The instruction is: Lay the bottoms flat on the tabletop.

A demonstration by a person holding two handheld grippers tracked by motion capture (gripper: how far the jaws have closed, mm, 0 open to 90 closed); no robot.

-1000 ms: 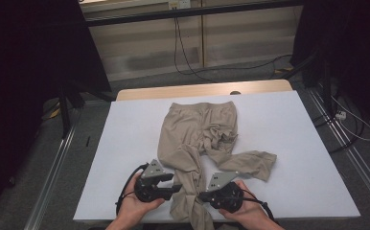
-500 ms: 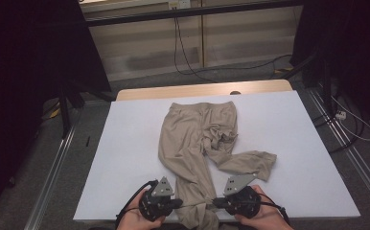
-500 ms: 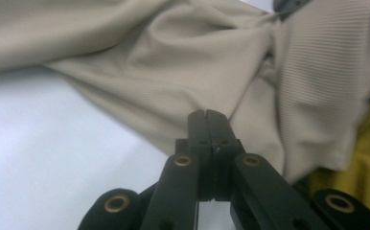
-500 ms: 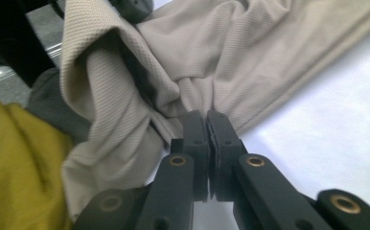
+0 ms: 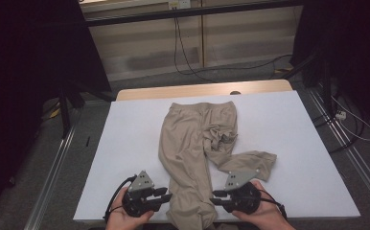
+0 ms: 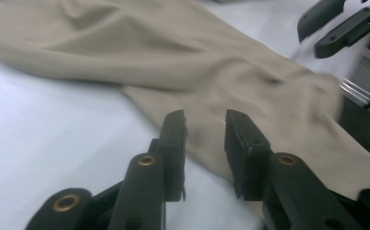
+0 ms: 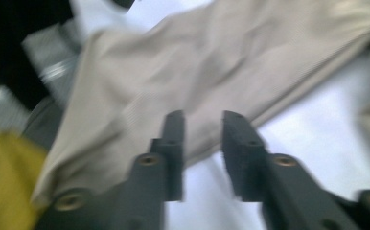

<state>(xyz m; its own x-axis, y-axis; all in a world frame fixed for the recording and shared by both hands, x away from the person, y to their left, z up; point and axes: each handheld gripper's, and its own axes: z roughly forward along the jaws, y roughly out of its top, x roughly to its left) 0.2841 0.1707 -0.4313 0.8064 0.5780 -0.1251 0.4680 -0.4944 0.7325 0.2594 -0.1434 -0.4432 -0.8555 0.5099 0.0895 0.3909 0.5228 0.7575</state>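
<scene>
Now the beige trousers (image 5: pixel 197 153) lie along the bench (image 5: pixel 125 153) middle, one leg hanging over its near edge between the left gripper (image 5: pixel 166 196) and right gripper (image 5: pixel 215 198), both just opening with fingers apart and empty, so the leg could slide off.

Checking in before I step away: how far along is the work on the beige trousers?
Done: beige fabric trousers lie on the white table, one leg straight. In hand: left gripper and right gripper flank that leg's hem, jaws just opening, gripping nothing. Left: the other leg lies crumpled sideways.
</scene>
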